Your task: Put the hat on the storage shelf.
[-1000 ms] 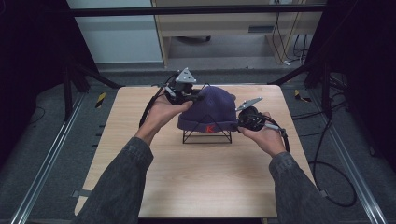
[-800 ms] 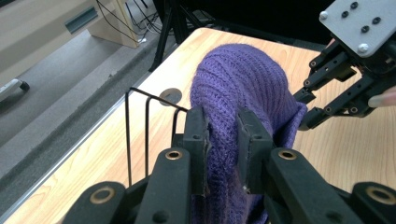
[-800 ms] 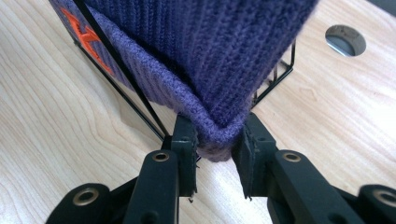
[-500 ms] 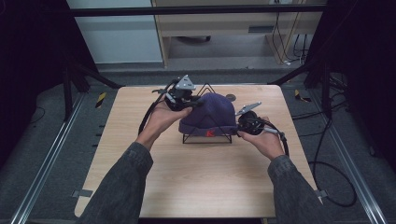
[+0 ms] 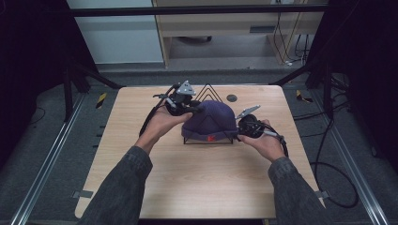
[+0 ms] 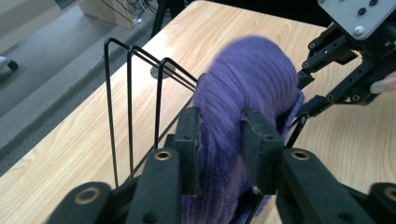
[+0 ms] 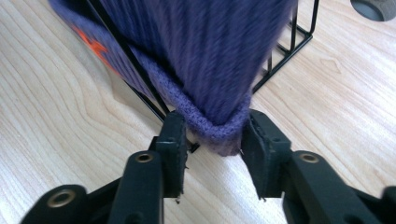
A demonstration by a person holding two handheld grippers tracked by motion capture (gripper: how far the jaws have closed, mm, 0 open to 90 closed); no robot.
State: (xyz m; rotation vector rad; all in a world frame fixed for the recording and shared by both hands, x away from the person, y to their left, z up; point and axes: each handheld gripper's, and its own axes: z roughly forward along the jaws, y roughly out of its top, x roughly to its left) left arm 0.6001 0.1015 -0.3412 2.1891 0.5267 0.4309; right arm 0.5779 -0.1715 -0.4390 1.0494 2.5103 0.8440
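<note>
A purple knitted hat (image 5: pixel 209 119) with an orange mark on its rim sits draped over a black wire rack (image 5: pixel 206 139) at the middle of the wooden table (image 5: pixel 187 187). My left gripper (image 5: pixel 190 107) is at the hat's left side, shut on a fold of the hat (image 6: pixel 243 79) between its pads (image 6: pixel 189 140). My right gripper (image 5: pixel 240 127) is at the hat's right lower edge, shut on the hat's rim (image 7: pixel 210 123). The rack's wires (image 6: pixel 130 93) stand bare behind the hat. The right gripper (image 6: pixel 345 56) shows beyond the hat.
A small dark round disc (image 5: pixel 231 98) lies on the table behind the rack. A person's forearms in dark sleeves come in from the near edge. Metal floor rails and cables run beside the table.
Both grippers have come down and a little toward me with the hat, which now sits lower over the wire rack.
</note>
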